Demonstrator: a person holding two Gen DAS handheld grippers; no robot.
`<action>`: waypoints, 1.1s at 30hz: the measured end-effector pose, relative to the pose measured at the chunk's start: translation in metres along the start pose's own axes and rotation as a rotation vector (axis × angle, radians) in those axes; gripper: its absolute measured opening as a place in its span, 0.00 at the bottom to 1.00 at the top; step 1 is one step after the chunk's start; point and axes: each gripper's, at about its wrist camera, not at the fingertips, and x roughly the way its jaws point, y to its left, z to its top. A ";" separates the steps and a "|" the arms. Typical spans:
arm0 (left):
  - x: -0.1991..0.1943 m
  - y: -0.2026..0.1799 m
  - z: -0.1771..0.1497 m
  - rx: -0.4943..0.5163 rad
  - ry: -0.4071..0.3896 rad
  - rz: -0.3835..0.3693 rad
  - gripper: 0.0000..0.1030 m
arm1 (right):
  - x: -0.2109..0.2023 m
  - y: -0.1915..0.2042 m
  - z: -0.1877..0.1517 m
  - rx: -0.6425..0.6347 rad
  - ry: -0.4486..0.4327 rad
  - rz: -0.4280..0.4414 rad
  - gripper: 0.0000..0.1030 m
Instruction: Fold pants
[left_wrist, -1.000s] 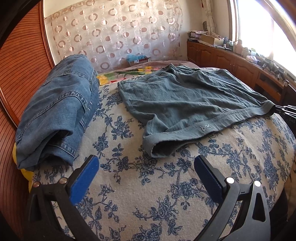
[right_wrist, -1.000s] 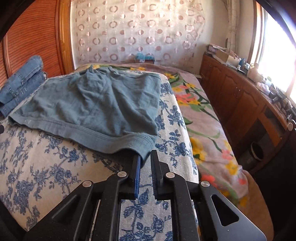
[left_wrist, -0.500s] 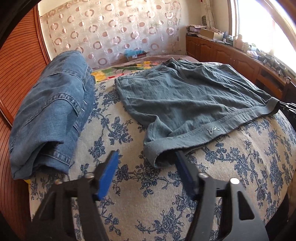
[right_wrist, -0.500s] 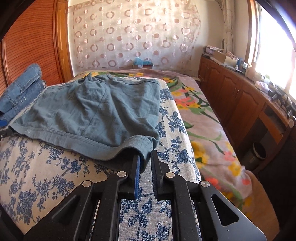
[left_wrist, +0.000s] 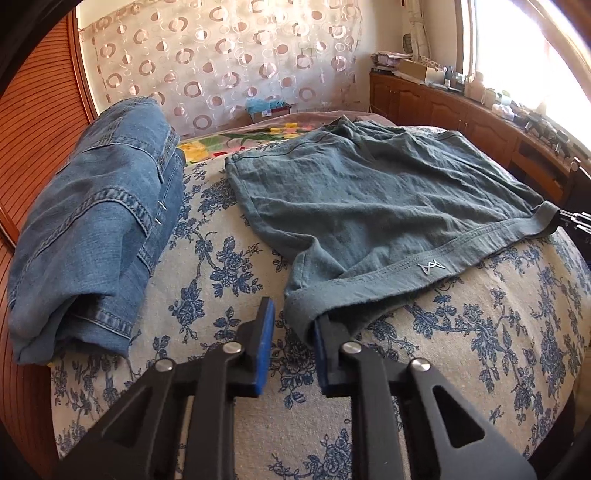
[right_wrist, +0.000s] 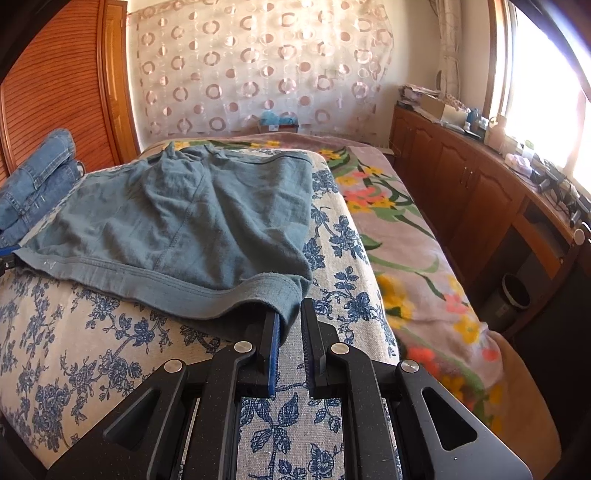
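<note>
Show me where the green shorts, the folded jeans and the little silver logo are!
green shorts (left_wrist: 369, 206): left wrist view, middle of the fabric.
folded jeans (left_wrist: 96, 221): left wrist view, top of the stack.
silver logo (left_wrist: 433, 266): left wrist view, on the shorts' waistband.

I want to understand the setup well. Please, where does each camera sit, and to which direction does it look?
Left wrist view: sits on the left claw, looks down across the bed at folded jeans and the teal shorts; its closing fingers flank the waistband's left corner.
Right wrist view: sits on the right claw, looks along the bed toward the curtain; its fingers pinch the waistband's right corner.
Shared: shorts, jeans, floral sheet, curtain, wooden cabinets.
</note>
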 end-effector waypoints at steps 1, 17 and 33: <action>-0.002 0.001 0.000 -0.005 -0.006 -0.009 0.10 | 0.001 0.000 0.001 0.002 0.007 0.002 0.08; -0.045 0.005 -0.009 0.002 -0.083 -0.064 0.05 | -0.013 -0.004 -0.005 0.008 0.026 0.112 0.02; -0.095 0.017 -0.048 -0.069 -0.135 -0.088 0.04 | -0.064 0.010 -0.026 -0.001 -0.029 0.186 0.00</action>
